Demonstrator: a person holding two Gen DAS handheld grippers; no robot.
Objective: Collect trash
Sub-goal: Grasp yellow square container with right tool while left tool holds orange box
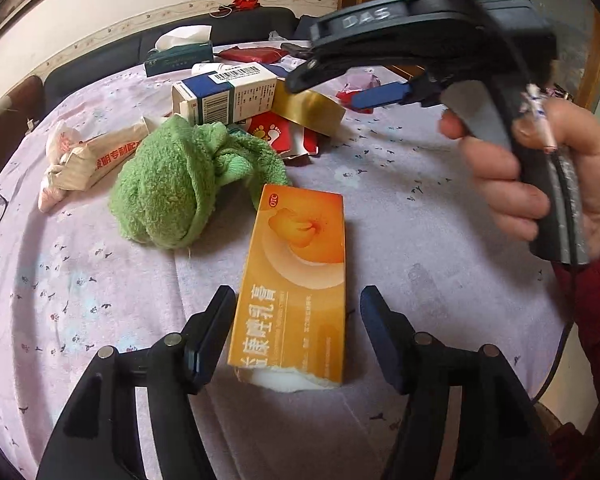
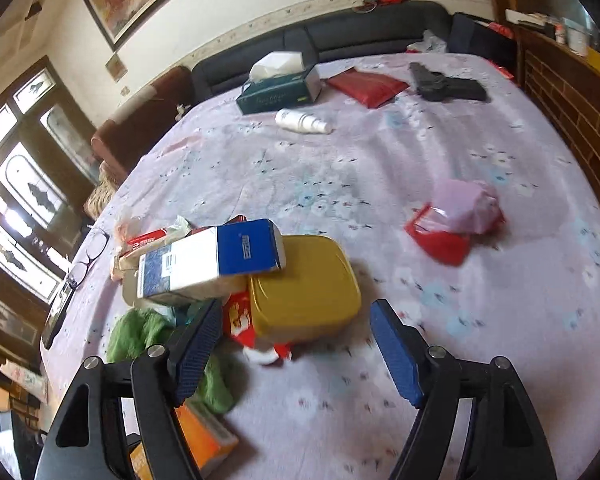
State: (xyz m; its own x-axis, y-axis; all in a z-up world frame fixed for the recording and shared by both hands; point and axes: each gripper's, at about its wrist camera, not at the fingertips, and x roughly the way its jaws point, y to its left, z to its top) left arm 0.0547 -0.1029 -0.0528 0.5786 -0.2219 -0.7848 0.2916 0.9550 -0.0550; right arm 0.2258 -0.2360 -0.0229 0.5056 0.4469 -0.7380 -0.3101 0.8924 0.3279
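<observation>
1. Surface: table [image 1: 400, 208] under a lilac flowered cloth, strewn with packaging.
2. Left tongs [image 1: 298, 332]: jaws stand apart on either side of the orange box [image 1: 296, 280], which lies flat on the cloth, torn end toward the camera. The left pad sits just beside the box edge; the right pad is clearly apart from it. No grip yet.
3. Right tongs [image 2: 296, 344]: jaws wide, nothing between the pads; they hang above the heap, near the gold tin [image 2: 304, 288]. In the left wrist view the same tool shows held in a hand [image 1: 540, 176], over the far side of the heap.
4. Heap, behind the orange box: green towel [image 1: 172, 184] bunched up, blue-and-white carton [image 1: 224, 96] resting partly on the gold tin, red wrapper [image 1: 280, 136] beneath, paper packet [image 1: 88, 156] at the left.
5. Further trash: red-and-pink bag [image 2: 456, 220] lying alone, well apart from the heap.
6. Not obviously trash: tissue box [image 2: 280, 84], white bottle [image 2: 304, 120], spectacles [image 2: 88, 256].
7. Step in hand, as judged: seize the orange box across its width. Centre the jaws so both pads meet the long sides together; otherwise the box may skid or twist.
8. Caution: the carton is thin and open at one end; squeeze gently, away from the torn end.
</observation>
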